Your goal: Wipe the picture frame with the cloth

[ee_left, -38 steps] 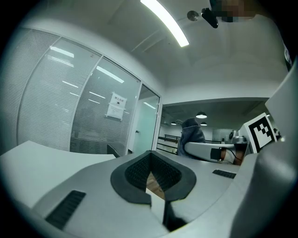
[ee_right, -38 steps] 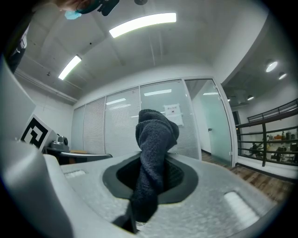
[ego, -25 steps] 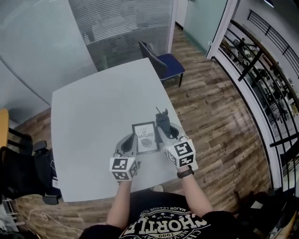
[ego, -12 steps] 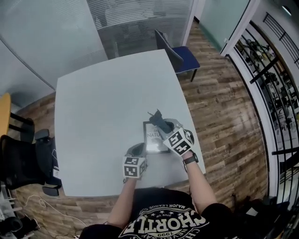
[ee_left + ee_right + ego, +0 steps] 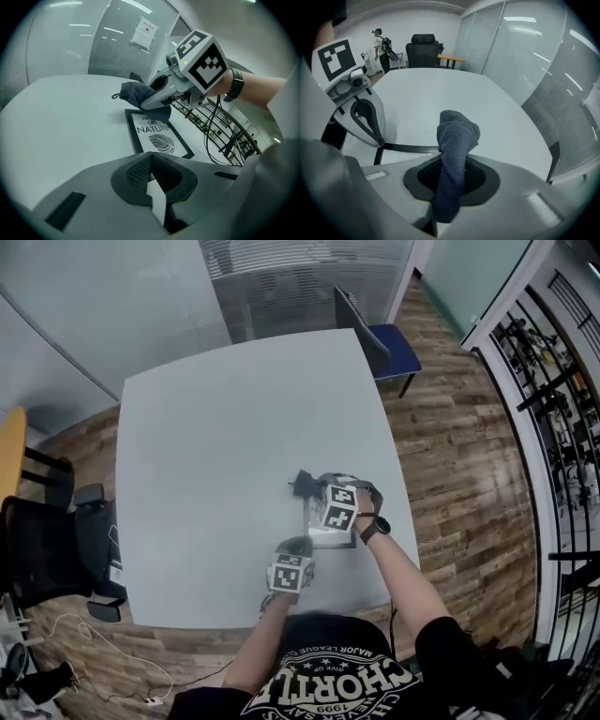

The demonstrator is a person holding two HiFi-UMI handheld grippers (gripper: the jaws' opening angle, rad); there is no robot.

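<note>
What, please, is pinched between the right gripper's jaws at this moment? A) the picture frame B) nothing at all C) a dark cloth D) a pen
C: the right gripper view shows the right gripper closed on the cloth, which sticks out past its jaws.

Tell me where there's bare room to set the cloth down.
The table is bare over its far half and whole left side. It is crowded toward the near right corner: picture frame, right gripper holding the cloth over its far end, left gripper beside it.
</note>
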